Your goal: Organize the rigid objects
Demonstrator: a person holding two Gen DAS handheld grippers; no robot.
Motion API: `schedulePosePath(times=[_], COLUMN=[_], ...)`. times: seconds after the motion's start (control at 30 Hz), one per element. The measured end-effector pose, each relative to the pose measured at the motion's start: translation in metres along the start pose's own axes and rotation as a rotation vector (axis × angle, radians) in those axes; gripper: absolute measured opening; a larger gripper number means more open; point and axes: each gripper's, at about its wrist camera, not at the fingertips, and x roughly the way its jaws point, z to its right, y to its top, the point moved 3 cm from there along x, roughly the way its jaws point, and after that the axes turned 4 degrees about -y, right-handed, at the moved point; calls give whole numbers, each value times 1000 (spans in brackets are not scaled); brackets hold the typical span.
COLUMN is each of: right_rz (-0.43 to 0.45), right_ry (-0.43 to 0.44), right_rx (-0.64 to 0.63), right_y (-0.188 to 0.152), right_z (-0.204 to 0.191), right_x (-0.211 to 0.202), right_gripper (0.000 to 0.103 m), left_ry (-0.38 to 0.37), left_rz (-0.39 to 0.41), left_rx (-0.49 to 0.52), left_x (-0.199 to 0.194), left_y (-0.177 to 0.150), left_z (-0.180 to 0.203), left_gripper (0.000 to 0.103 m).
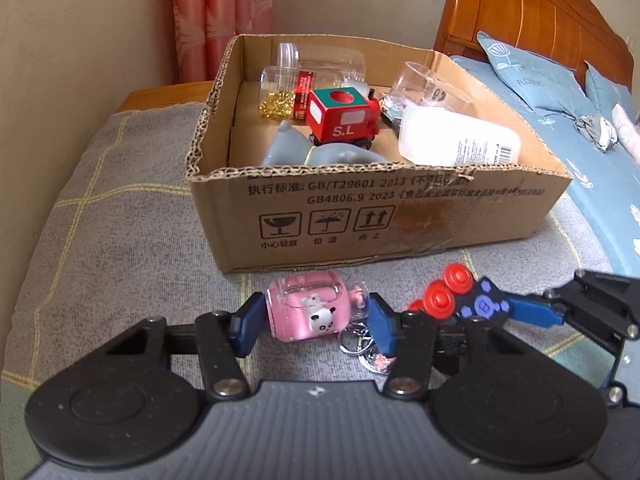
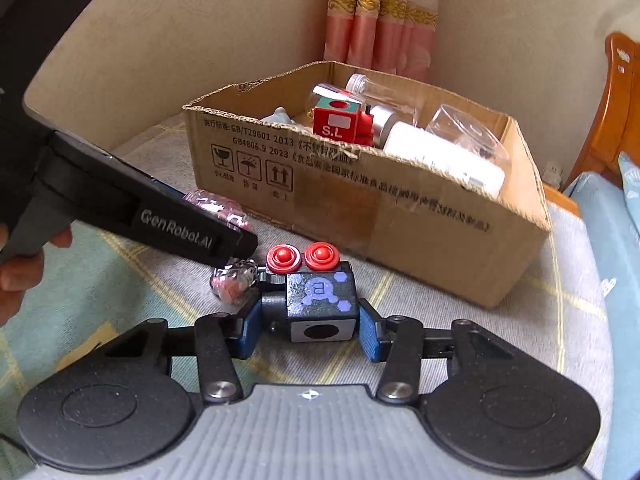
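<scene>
A pink panda earbud case (image 1: 305, 312) with a key ring (image 1: 356, 340) lies on the grey blanket in front of the cardboard box (image 1: 360, 216). My left gripper (image 1: 311, 320) is open, its fingers on either side of the case with small gaps. A black toy block with two red buttons (image 2: 320, 300) lies just right of the case; it also shows in the left wrist view (image 1: 460, 300). My right gripper (image 2: 310, 326) straddles it, the pads at its sides; contact is unclear. The box (image 2: 400, 216) holds a red toy train (image 1: 344, 118), bottles and clear jars.
The grey checked blanket (image 1: 120, 240) covers the surface. A bed with blue bedding (image 1: 560, 92) and a wooden headboard (image 1: 532, 12) is at the right. Pink curtains (image 1: 220, 16) hang behind. A white bottle (image 1: 460, 140) lies in the box.
</scene>
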Motion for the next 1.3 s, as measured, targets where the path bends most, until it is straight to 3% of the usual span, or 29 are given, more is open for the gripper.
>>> schedulePosePath(times=[0.1,0.3,0.4,0.57,0.63,0.7,0.73,0.83,0.9,1.03,1.1,1.3], right_rz=[-6,-37,-37,-60,-57,-55,-52,-44,-50,-45,-47,-34], right_ry=[-44,-5,-87,-83,-92,-87,-85,-75,-62,-58,-52,-36], right_rx=[21,85,82,136,136,144,146,145,136,103,99,80], right_y=[-8,-29,-38,-56,-62,-67,-68,-69,-68,-64,-61,-56], right_z=[8,27,31,47,46,46,46,43,40,36,37,39], right_x=[-7,-27,-36,-50,-55,-59,-59,-55,-53,-47,-44,-38], right_gripper=[53,53,53,54,57,74,77,92,102,103,103,103], left_ry=[35,-37,24,17,7,-1,-2,2,17,33,41,68], left_rz=[1,-21,-14,-31,-39,-42,-40,-31,-27,-19,-24,-28], left_rx=[14,22,53,53,75,78,72,56,38,18,3,5], left_x=[-1,-10,-11,-21,-26,-31,-33,-36,-35,-34,-33,-29], left_y=[-2,-11,-16,-24,-31,-37,-39,-43,-44,-46,-48,-49], left_z=[-2,-1,2,-4,-3,-2,-3,-4,-6,-6,-7,1], left_gripper=[54,54,54,54,54,54,54,60,72,80,89,95])
